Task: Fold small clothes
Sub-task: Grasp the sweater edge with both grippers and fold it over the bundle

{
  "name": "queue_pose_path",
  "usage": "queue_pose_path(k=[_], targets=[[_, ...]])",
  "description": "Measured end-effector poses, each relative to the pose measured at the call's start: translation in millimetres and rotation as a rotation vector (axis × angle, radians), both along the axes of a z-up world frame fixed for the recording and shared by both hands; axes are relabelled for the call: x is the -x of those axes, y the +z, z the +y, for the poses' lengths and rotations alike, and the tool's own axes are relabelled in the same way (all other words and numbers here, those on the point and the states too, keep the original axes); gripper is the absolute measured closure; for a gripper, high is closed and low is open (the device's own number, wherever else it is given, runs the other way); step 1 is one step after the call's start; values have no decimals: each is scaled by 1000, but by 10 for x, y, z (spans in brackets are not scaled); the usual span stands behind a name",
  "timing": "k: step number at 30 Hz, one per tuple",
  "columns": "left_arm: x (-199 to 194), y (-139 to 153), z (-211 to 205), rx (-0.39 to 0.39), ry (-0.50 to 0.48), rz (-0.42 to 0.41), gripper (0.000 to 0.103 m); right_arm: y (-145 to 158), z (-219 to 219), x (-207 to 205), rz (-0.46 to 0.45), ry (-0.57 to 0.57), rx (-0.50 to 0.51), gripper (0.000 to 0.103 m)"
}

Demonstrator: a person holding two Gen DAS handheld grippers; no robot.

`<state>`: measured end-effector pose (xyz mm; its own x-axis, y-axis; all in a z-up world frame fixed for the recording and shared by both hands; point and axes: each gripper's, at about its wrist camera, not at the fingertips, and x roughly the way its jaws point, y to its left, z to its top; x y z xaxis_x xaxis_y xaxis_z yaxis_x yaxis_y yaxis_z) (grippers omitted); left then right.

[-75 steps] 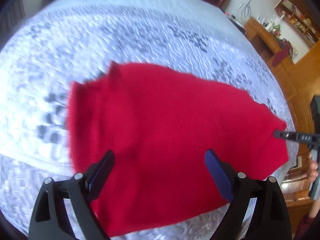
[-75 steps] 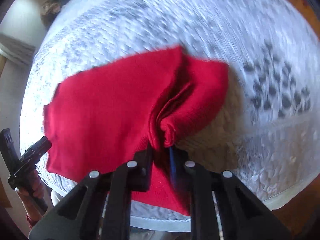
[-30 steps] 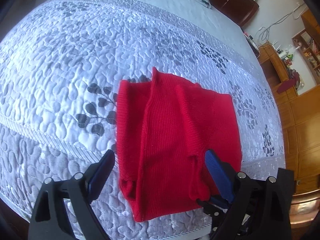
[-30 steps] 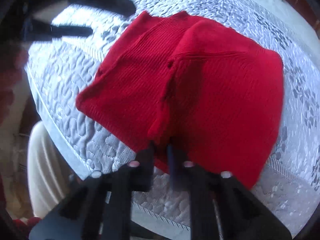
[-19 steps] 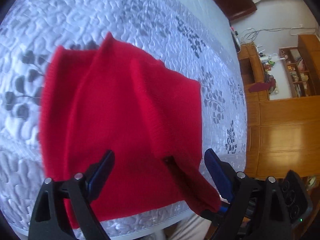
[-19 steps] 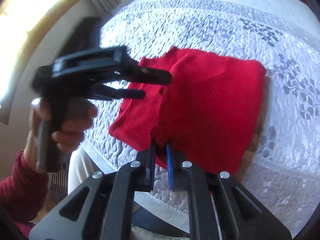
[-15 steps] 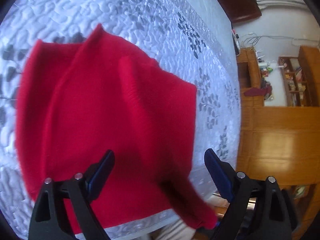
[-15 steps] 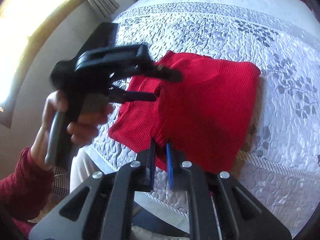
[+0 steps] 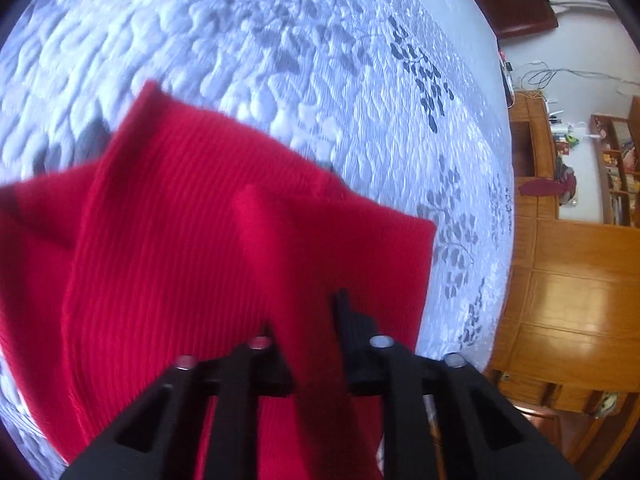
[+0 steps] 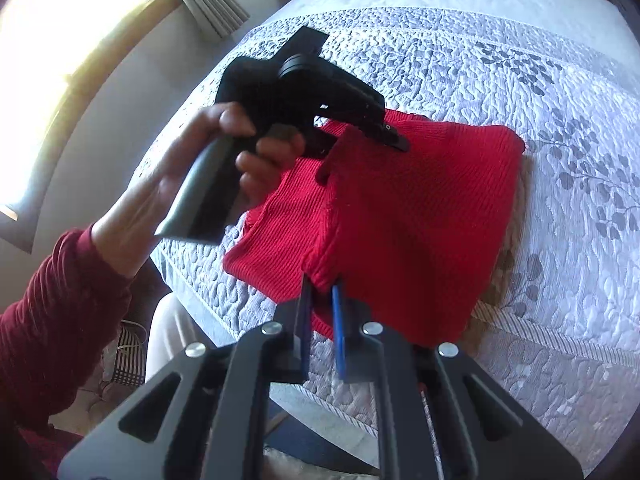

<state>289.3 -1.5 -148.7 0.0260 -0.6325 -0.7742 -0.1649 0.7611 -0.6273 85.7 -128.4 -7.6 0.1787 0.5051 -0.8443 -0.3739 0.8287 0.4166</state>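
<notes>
Left tool (image 9: 306,320) now closed on a red sweater (image 10: 408,220) fold, previously wide open.
Right tool (image 10: 320,300) pinches the near hem; sweater on quilted bed (image 10: 560,100).

Red ribbed-knit garment (image 10: 404,216), small, lying partly folded near the edge of the quilted bedspread (image 10: 560,112). Material: fine vertical rib, uniform red, no print visible. In the right wrist view one layer is doubled over another; the upper layer covers the right portion, the lower layer shows at the left as a narrower strip. A rolled hem edge at the near corner is raised off the bed. In the left wrist view (image 9: 180,240) the cloth shows overlapping panels with a ridge rising toward the camera; far corners lie flat.
</notes>
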Motion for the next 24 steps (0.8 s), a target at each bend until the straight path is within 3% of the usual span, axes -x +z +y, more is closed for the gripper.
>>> queue_pose_path(k=[8, 15, 19, 24], targets=[[-49, 595, 48, 36, -40, -195, 93, 217, 321, 32, -26, 52, -38, 96], [-48, 1145, 457, -12, -56, -338, 93, 359, 875, -35, -57, 143, -81, 96], [-74, 1066, 771, -76, -52, -338, 93, 119, 1277, -106, -15, 188, -61, 96], [-44, 547, 1003, -179, -44, -267, 93, -386, 1525, -122, 62, 212, 29, 96]])
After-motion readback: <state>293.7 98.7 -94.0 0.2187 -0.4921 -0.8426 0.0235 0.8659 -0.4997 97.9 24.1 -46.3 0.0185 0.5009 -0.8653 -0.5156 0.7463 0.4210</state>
